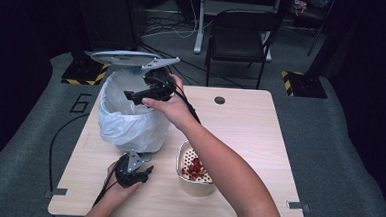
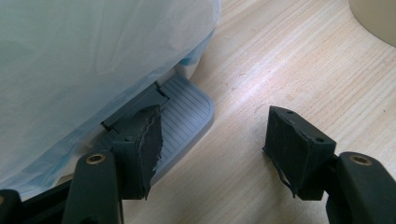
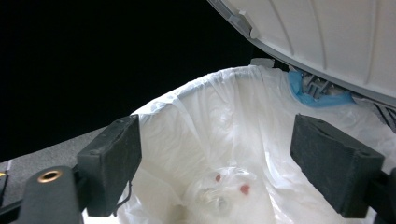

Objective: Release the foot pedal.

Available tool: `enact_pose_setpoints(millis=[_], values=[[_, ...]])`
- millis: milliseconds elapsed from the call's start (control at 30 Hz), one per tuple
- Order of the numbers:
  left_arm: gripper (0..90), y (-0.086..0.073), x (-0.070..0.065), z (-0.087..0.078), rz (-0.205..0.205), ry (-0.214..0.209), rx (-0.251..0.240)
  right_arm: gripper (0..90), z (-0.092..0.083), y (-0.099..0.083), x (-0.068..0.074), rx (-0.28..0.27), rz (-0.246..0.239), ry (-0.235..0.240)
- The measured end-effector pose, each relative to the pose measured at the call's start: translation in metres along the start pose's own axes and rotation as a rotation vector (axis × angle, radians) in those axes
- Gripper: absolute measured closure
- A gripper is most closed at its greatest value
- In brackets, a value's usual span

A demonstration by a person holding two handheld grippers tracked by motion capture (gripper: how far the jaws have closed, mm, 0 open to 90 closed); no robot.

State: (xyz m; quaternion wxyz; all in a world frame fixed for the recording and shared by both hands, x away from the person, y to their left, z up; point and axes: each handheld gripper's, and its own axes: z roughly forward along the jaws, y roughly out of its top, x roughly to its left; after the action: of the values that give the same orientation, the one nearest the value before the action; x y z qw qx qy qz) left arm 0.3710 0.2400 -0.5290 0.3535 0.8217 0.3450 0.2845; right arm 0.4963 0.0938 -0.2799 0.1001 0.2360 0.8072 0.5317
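On the pale wooden tabletop (image 1: 249, 136) we press our left tool (image 2: 212, 149), jaws gaping with nothing between them, on the bin's grey ribbed pedal (image 2: 187, 116); farther off, our right tool (image 3: 215, 172) hangs parted and empty over the white-bagged pedal bin (image 1: 130, 120).

The white-lined pedal bin (image 1: 130, 118) is standing lid-up directly beneath the right gripper (image 3: 215, 172). Its grey pedal (image 2: 184, 116) is lying under the left gripper's (image 2: 210, 154) left jaw.
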Motion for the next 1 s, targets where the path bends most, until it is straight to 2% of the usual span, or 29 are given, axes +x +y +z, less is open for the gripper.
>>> enact_pose_setpoints(millis=[33,100,133,167,200,233,267,300,400,500,533,567,600,633,700,867,967,1000], values=[[36.4,0.001,0.001,-0.002,0.009,-0.014,0.017,15.9,-0.002,-0.001,0.000,-0.006,-0.001,0.001],[36.2,0.000,0.001,-0.002,0.020,-0.015,0.016,16.8,-0.009,-0.002,-0.001,-0.006,-0.006,0.008],[36.0,0.000,0.000,-0.001,0.015,0.002,-0.005,17.8,-0.014,-0.004,-0.002,-0.007,-0.011,0.013],[35.9,0.001,0.001,-0.003,0.018,-0.017,0.009,18.9,-0.019,-0.006,-0.003,-0.006,-0.014,0.019],[35.9,0.001,0.002,-0.004,0.012,-0.017,0.004,19.9,-0.024,-0.008,-0.003,-0.008,-0.019,0.024],[35.8,0.000,0.002,-0.003,-0.007,-0.010,-0.030,20.0,-0.030,-0.011,-0.003,-0.007,-0.018,0.024],[35.7,0.001,0.003,-0.005,-0.006,-0.004,-0.033,20.4,-0.037,-0.016,-0.004,0.000,-0.028,0.020],[35.7,0.002,0.005,-0.008,-0.002,-0.034,-0.020,20.5,-0.041,-0.019,-0.005,0.006,-0.034,0.020],[35.8,0.003,0.004,-0.013,-0.060,-0.042,-0.058,22.2,-0.059,-0.031,-0.009,0.039,-0.055,0.004],[35.6,0.004,0.009,-0.019,-0.062,-0.028,-0.062,25.7,-0.077,-0.045,-0.014,0.052,-0.056,-0.030],[35.5,0.005,0.012,-0.022,-0.069,-0.044,-0.060,25.9,-0.082,-0.050,-0.016,0.062,-0.051,-0.033],[35.5,0.004,0.011,-0.024,-0.113,-0.040,-0.083,25.9,-0.088,-0.054,-0.018,0.062,-0.052,-0.043],[35.5,0.005,0.015,-0.027,-0.110,-0.044,-0.081,25.9,-0.093,-0.058,-0.020,0.060,-0.050,-0.052],[35.5,0.005,0.018,-0.030,-0.129,-0.042,-0.089,25.9,-0.098,-0.061,-0.021,0.059,-0.046,-0.054],[35.6,0.004,0.022,-0.034,-0.143,-0.033,-0.097,25.9,-0.107,-0.068,-0.024,0.051,-0.046,-0.065],[36.1,-0.001,0.031,-0.042,-0.195,-0.054,-0.064,26.0,-0.127,-0.081,-0.029,0.024,-0.034,-0.093],[36.2,-0.004,0.034,-0.046,-0.255,-0.057,-0.065,26.5,-0.138,-0.090,-0.032,0.022,-0.024,-0.112],[36.2,-0.005,0.037,-0.048,-0.247,-0.053,-0.057,26.8,-0.141,-0.093,-0.033,0.022,-0.022,-0.119]])
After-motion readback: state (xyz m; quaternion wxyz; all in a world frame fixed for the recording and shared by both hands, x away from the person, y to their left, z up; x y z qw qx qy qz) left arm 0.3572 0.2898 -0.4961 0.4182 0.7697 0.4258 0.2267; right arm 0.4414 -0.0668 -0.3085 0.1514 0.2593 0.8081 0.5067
